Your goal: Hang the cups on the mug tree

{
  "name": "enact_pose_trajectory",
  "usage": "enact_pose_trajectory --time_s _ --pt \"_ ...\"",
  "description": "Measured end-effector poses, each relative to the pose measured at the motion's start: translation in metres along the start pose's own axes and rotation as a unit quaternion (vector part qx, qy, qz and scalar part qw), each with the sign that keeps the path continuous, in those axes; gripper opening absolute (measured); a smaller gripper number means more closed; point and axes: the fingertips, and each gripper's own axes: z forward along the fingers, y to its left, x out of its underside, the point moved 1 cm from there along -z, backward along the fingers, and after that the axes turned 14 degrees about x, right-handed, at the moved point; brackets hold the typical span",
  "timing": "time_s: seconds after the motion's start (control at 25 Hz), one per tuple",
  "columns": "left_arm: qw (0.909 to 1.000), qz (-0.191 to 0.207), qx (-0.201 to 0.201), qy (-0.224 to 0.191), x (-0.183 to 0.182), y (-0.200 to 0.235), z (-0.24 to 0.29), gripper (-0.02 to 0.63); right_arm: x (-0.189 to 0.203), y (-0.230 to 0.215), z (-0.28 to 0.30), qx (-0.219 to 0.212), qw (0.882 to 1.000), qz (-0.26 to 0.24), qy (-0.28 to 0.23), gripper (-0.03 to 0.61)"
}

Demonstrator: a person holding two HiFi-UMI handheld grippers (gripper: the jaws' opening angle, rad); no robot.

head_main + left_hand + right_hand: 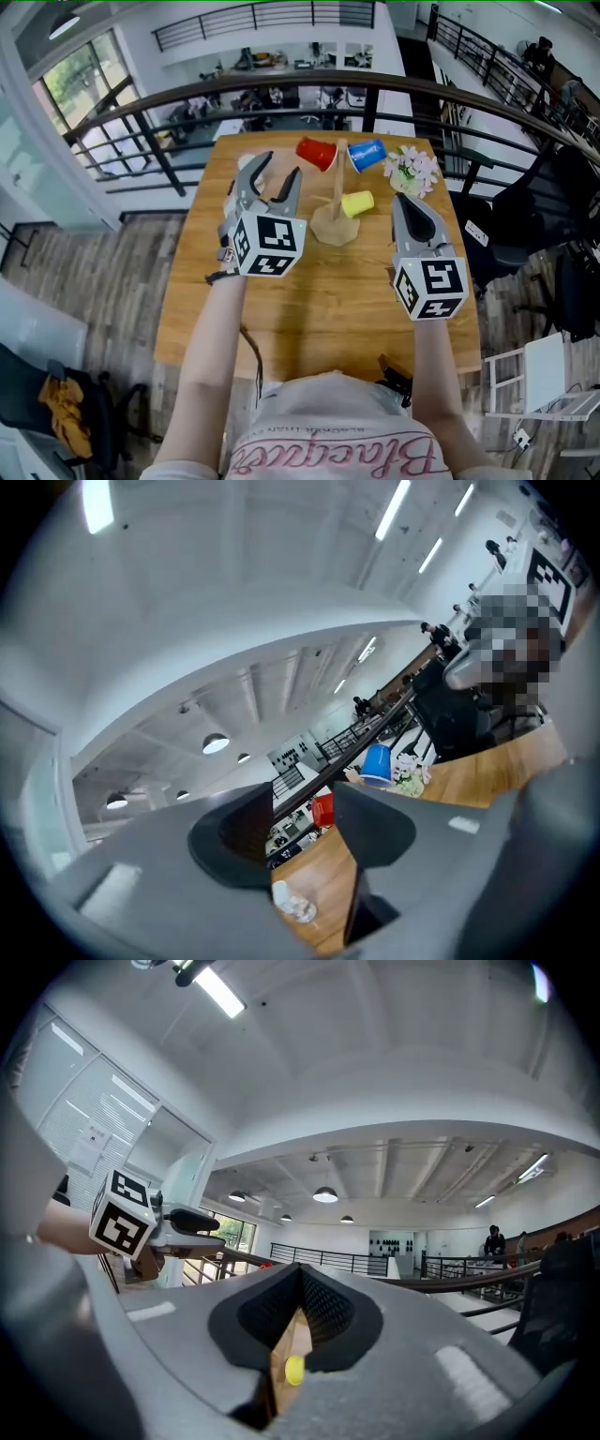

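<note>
Left gripper (280, 165) empty; cup (357, 202) seemingly sideways.

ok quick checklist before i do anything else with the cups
1. Red cup hangs on the mug tree: ok
2. Blue cup hangs on it: ok
3. Yellow cup hangs lower on it: ok
4. Cups seated fully on their pegs: cannot tell
5. Left gripper open, nothing between its jaws: ok
6. Right gripper shut and empty: ok
</note>
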Motion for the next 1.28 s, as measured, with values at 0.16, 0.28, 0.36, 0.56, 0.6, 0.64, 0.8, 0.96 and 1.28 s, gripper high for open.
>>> enact_pose_trajectory --time_s 0.16,0.28,0.36,0.56,0.6,0.64,0.8,0.96,1.28 --pt "0.9974 -0.056 -0.011 -0.045 0.0 0.004 -0.014 0.128 -0.002 0.002 -0.002 0.001 1.0 -0.004 -0.001 0.0" --pt "0.992 -0.088 -0.02 -0.087 -0.003 0.006 -0.024 0.034 -0.003 0.003 -0.003 0.0 1.0 -0.004 -0.001 0.0" --pt "0.9878 -0.113 -0.025 -0.104 0.0 0.008 -0.03 0.014 -0.003 0.002 -0.003 0.0 1.0 -0.003 0.0 0.001" --pt "0.9789 -0.164 -0.031 -0.118 0.012 0.008 -0.043 0.014 0.001 -0.002 -0.004 0.005 1.0 -0.001 0.004 0.0" --pt "0.9776 -0.171 -0.032 -0.119 0.015 0.008 -0.045 0.014 0.002 -0.003 -0.004 0.006 1.0 -0.001 0.004 0.0" --pt "0.9765 -0.175 -0.033 -0.12 0.017 0.008 -0.047 0.014 0.002 -0.003 -0.004 0.006 1.0 0.0 0.005 0.0" --pt "0.9736 -0.188 -0.033 -0.126 0.021 0.005 -0.054 0.014 0.004 -0.005 -0.006 0.01 1.0 0.001 0.006 0.002" --pt "0.9741 -0.185 -0.034 -0.125 0.023 -0.002 -0.059 0.014 0.007 -0.007 -0.009 0.017 1.0 0.0 0.006 0.002" --pt "0.9707 -0.201 -0.03 -0.128 0.027 -0.008 -0.061 0.014 0.007 -0.018 -0.013 0.037 0.999 -0.008 0.003 0.002"
